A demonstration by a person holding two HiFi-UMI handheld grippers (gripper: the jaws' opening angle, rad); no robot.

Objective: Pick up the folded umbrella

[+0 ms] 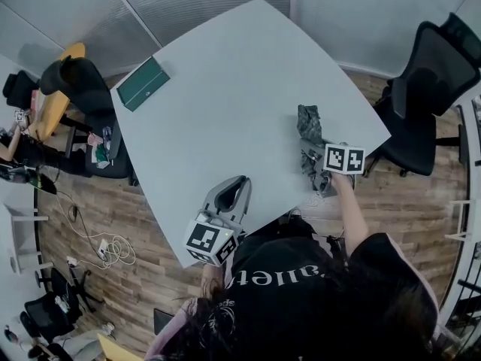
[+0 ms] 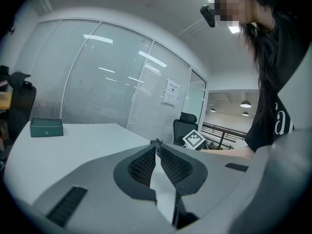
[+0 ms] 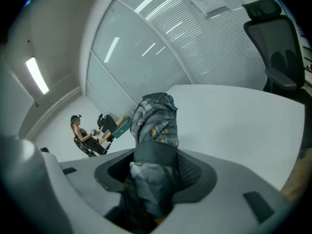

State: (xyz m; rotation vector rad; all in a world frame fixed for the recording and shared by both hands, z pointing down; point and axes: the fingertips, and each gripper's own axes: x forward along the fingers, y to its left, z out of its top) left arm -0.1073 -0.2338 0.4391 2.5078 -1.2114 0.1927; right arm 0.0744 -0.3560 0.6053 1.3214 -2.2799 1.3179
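Right gripper view | right claw (image 3: 155, 161) clamps folded umbrella (image 3: 157, 115), forearm (image 1: 352, 215) outstretched | left claw (image 2: 157, 146) closed, empty

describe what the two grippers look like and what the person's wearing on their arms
Both are pale grey moulded shells. The left gripper and right gripper have black ribbed pads inside the jaws and small dark slots on the shell. Each carries a white cube with black square markers. The person wears a black short-sleeved top with pale lettering.
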